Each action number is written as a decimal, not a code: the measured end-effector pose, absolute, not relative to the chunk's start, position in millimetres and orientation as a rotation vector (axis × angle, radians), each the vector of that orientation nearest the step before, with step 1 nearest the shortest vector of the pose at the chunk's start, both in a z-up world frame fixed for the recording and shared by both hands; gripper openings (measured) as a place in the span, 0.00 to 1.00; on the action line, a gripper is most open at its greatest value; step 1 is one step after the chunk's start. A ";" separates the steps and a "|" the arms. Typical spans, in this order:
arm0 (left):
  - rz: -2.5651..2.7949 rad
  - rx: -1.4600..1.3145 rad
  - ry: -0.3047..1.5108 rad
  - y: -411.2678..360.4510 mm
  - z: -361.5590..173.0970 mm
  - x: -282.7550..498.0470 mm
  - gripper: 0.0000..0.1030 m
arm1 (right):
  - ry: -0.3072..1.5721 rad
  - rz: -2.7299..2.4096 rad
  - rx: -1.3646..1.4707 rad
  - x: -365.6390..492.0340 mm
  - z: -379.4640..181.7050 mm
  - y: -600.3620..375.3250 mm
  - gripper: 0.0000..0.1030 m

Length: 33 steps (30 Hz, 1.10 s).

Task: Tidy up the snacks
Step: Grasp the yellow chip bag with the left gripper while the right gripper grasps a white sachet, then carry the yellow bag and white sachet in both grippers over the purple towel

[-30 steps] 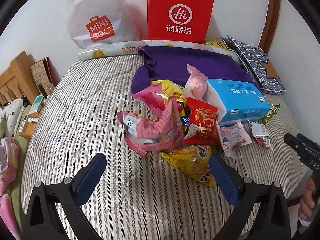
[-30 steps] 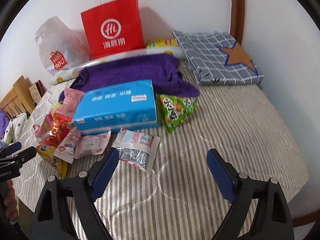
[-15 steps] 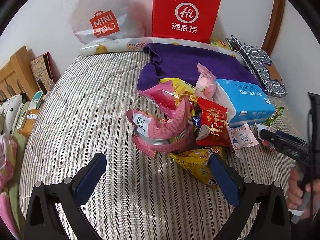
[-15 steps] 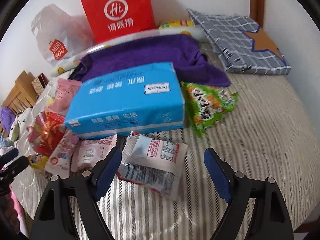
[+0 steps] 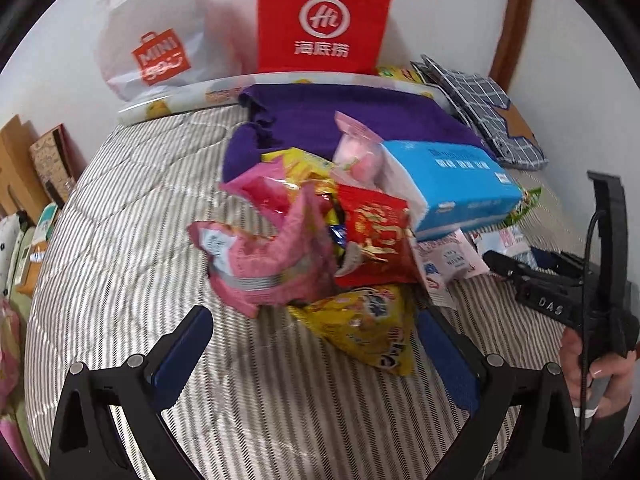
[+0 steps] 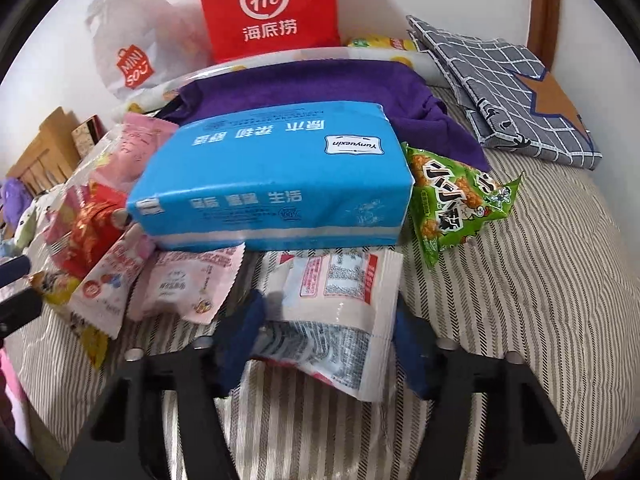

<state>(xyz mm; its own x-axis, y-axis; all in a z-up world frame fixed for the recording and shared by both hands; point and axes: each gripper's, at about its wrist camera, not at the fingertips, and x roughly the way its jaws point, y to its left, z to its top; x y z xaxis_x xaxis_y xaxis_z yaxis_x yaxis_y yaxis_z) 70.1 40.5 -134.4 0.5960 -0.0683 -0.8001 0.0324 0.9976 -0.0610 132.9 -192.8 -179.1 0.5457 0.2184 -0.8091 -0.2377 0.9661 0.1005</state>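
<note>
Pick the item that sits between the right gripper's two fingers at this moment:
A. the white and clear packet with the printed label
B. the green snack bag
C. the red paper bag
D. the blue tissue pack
A. In the right wrist view the right gripper has its blue fingers on either side of the white and clear packet, in front of the blue tissue pack.

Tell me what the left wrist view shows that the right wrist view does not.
Only the left wrist view shows the big pink bag and the open left claw. Only the right wrist view shows the white packet lying between the right claw fingers. Both show the blue tissue pack and the red paper bag.
</note>
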 end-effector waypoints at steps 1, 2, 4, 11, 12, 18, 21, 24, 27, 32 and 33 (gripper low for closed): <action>-0.058 -0.033 0.936 38.6 -135.9 71.7 0.99 | 0.958 0.275 -0.013 131.9 -178.9 -195.0 0.49; -0.060 -0.029 0.941 36.7 -137.5 72.7 0.99 | 0.957 0.278 -0.009 131.3 -178.9 -196.5 0.48; -0.066 -0.024 0.951 33.4 -140.8 75.3 0.98 | 0.955 0.291 0.007 128.0 -177.6 -201.2 0.44; -0.100 -0.011 0.985 22.1 -151.2 80.9 0.69 | 0.939 0.297 0.055 112.9 -169.8 -220.2 0.31; -0.104 -0.015 0.989 21.8 -152.4 81.3 0.64 | 0.935 0.294 0.060 110.9 -168.9 -222.8 0.30; -0.133 -0.041 0.986 24.3 -150.4 78.3 0.52 | 0.928 0.291 0.099 103.2 -164.8 -234.2 0.23; -0.130 -0.040 0.976 25.2 -146.3 71.5 0.51 | 0.917 0.281 0.102 99.1 -160.7 -237.4 0.22; -0.127 -0.051 0.973 28.0 -141.8 66.0 0.51 | 0.905 0.276 0.111 94.6 -155.6 -240.0 0.22; -0.121 -0.060 0.963 31.6 -135.0 56.6 0.51 | 0.892 0.266 0.120 89.6 -149.7 -244.5 0.22; -0.124 -0.070 0.937 33.7 -120.2 43.6 0.50 | 0.865 0.249 0.125 79.1 -136.3 -250.8 0.22; -0.125 -0.069 0.931 32.8 -116.7 41.7 0.50 | 0.860 0.247 0.127 77.2 -133.9 -251.1 0.22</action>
<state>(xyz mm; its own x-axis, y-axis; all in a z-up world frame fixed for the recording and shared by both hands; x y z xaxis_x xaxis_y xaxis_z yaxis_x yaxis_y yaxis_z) 41.7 32.8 -116.7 0.5903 -0.1372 -0.7955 0.0773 0.9905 -0.1135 77.2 -251.1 -133.9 0.6261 0.2656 -0.7331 -0.1639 0.9640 0.2093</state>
